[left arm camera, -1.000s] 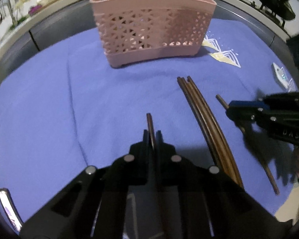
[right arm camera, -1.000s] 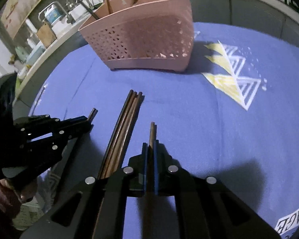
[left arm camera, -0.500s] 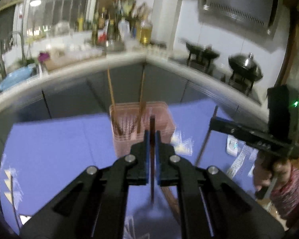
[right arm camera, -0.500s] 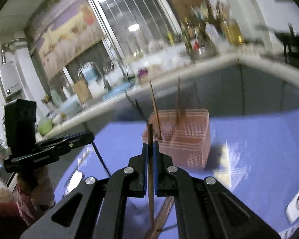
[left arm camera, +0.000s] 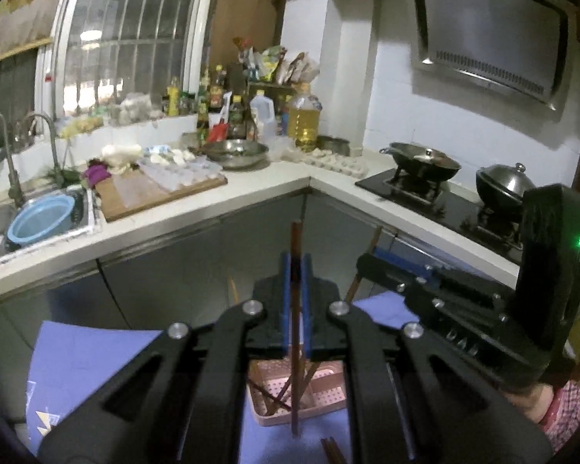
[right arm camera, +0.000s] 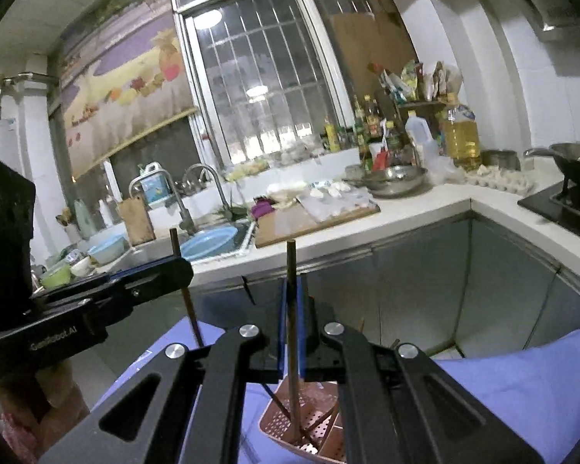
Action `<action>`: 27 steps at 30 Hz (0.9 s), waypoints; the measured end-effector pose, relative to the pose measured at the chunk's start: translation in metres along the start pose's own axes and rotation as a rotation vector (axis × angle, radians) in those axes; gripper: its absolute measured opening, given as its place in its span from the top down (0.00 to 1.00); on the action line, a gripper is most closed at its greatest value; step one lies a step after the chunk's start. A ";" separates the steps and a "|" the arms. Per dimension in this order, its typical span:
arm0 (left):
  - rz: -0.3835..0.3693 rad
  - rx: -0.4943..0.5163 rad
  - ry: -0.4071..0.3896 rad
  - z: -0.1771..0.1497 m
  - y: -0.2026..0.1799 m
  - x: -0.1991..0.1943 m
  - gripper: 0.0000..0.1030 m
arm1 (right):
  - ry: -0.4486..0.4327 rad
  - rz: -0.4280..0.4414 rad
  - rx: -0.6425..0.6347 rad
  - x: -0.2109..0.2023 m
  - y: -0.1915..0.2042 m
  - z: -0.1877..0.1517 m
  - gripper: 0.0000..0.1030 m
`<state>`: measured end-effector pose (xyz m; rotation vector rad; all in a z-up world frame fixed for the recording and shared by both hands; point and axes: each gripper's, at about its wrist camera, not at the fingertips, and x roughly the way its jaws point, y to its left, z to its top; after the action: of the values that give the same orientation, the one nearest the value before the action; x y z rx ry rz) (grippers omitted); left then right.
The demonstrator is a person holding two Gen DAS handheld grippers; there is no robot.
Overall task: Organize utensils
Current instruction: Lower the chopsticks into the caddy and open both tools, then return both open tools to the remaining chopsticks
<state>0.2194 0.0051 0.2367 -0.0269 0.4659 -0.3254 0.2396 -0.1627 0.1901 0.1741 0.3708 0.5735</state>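
Above the tabletop: both of my tongs are raised, each pinching one brown chopstick upright over a pink basket.

Left tongs: closed tight on a chopstick; its blue pads press the stick from both sides. I see the stick's top end rising above the tips and its lower end hanging down in front of the basket.

Right tongs: closed just as tightly on a second chopstick, held nearly vertical, its lower end down inside the basket opening.

Pink basket: perforated plastic, sitting on a purple cloth that covers the tabletop. Several chopsticks already lean inside it.

Only in my left view: the other tongs appear from the side at right, with a green light glowing on the black housing. A few loose chopsticks lie on the cloth below the basket. A stove with a wok and a lidded pot sits on the far counter, under a range hood.

Only in my right view: the left tongs cross in from the left, their stick showing above and below the fingers. A sink with a blue basin lies beyond, below a barred window. The basket's inner dividers are visible here from above.

Shared background: cutting board, oil bottle and condiment bottles on the kitchen counter.
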 end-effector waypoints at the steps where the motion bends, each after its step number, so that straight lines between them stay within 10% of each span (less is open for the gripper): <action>1: -0.004 -0.005 0.004 0.000 0.002 0.004 0.96 | 0.004 0.000 0.002 0.003 -0.001 -0.002 0.95; 10: 0.009 -0.002 0.067 -0.016 0.009 0.041 0.96 | 0.072 -0.008 0.009 0.026 -0.007 -0.029 0.95; 19: 0.144 0.040 0.347 -0.092 0.006 0.110 0.80 | 0.136 -0.074 0.058 0.034 -0.010 -0.062 0.91; 24: 0.166 -0.072 0.212 -0.085 0.024 0.055 0.66 | 0.042 -0.069 0.060 -0.012 -0.003 -0.063 0.50; 27: 0.163 -0.084 0.121 -0.085 0.024 0.013 0.66 | 0.014 -0.041 0.093 -0.044 -0.003 -0.077 0.49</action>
<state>0.2003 0.0279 0.1526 -0.0510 0.5974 -0.1474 0.1770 -0.1848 0.1315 0.2511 0.4145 0.5175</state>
